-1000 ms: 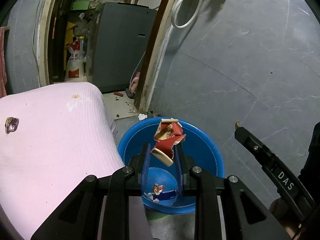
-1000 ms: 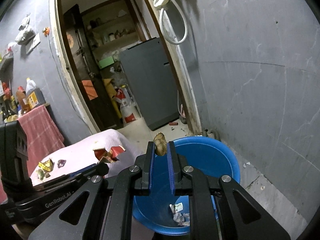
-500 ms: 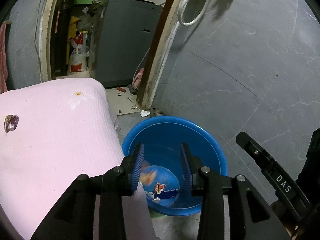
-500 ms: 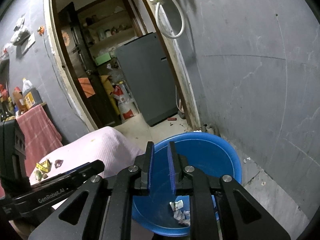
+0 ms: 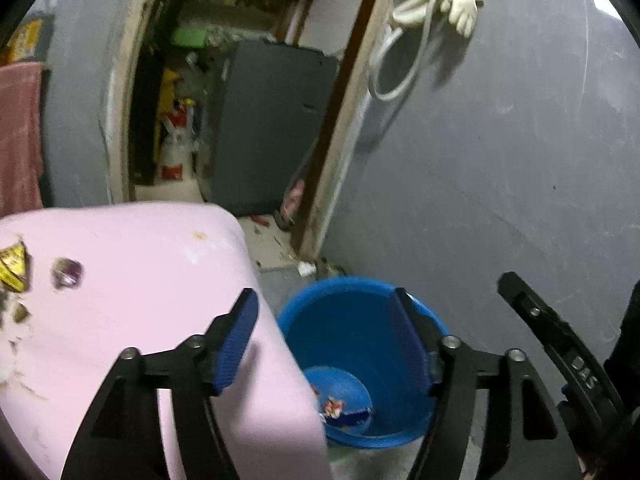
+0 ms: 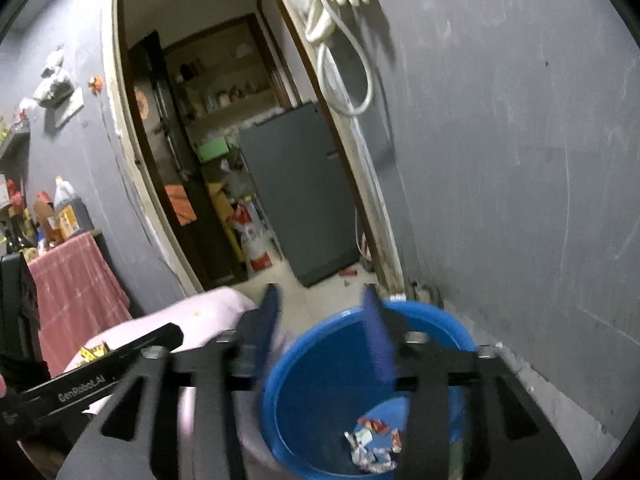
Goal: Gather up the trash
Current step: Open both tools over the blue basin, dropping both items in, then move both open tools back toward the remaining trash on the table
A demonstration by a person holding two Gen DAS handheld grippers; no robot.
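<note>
With both sets of fingers spread wide and nothing between them, neither the left gripper [image 5: 326, 334] nor the right gripper [image 6: 320, 330] carries any trash at this moment. Both hang near the blue bucket [image 6: 432, 314], which stands on the floor just beside the pink-covered table [image 5: 132, 280].

Done: crumpled wrappers [image 6: 370, 442] lie in the bucket's bottom, some red, some white or silvery.

Left, by my judgement: a yellow wrapper [image 5: 12, 266], a small purplish wrapper [image 5: 67, 274] and brownish scraps [image 5: 14, 316] lie on the pink cover at its far left, well apart from the bucket. An orange speck [image 5: 199, 235] sits nearer the table's back edge. Task partway, several pieces outstanding.

Writing: "GenRobot.AI" reads along the left gripper's body in the right wrist view; "DAS" on the right gripper's body in the left wrist view. Wrapper print too blurred to read.
</note>
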